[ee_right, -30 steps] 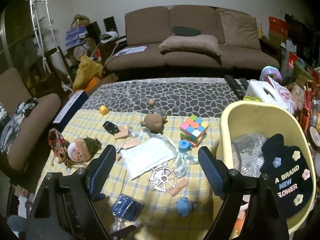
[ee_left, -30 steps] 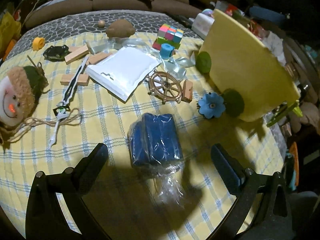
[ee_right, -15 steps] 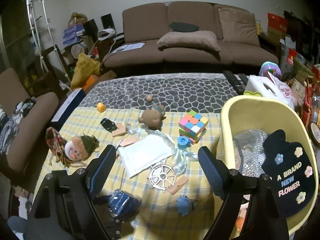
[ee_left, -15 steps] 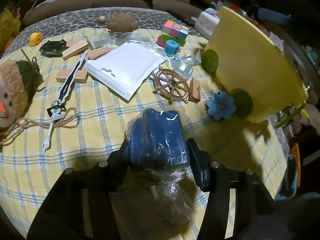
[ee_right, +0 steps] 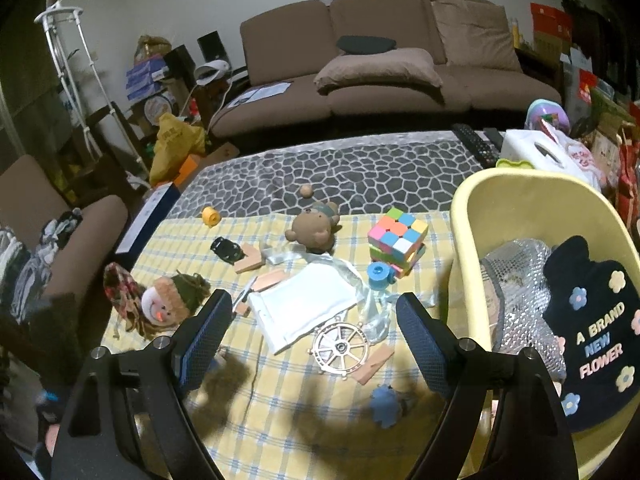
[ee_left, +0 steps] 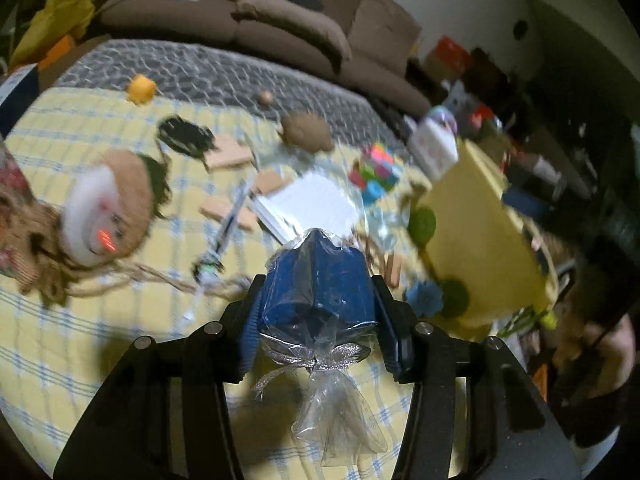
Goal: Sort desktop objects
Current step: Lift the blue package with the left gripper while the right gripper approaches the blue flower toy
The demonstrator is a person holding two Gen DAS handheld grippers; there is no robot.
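Note:
A blue bundle in clear plastic tied with a silver ribbon [ee_left: 316,264] sits between the pads of my left gripper [ee_left: 318,296]. The jaws are still closing and both pads press its sides. It hangs clear of the yellow checked cloth [ee_left: 80,340], its plastic tail drooping below. My right gripper [ee_right: 312,300] stands open and empty above a white pouch [ee_right: 304,304] and a metal ship's wheel [ee_right: 342,346]. The yellow basket [ee_right: 472,216] on the right holds a silver item and a dark flowered cap [ee_right: 592,320].
On the cloth lie a snowman doll [ee_right: 168,304], a brown bear [ee_right: 314,228], a colour cube [ee_right: 398,236], a blue roll [ee_right: 378,274], a black toy car [ee_right: 226,248], wooden pieces and a blue flower [ee_right: 384,400]. A sofa stands behind the table.
My left gripper closed its wide jaws onto the blue bundle, then lifted it off the cloth and rolled. The bundle is gone from the right wrist view. The right gripper stayed put.

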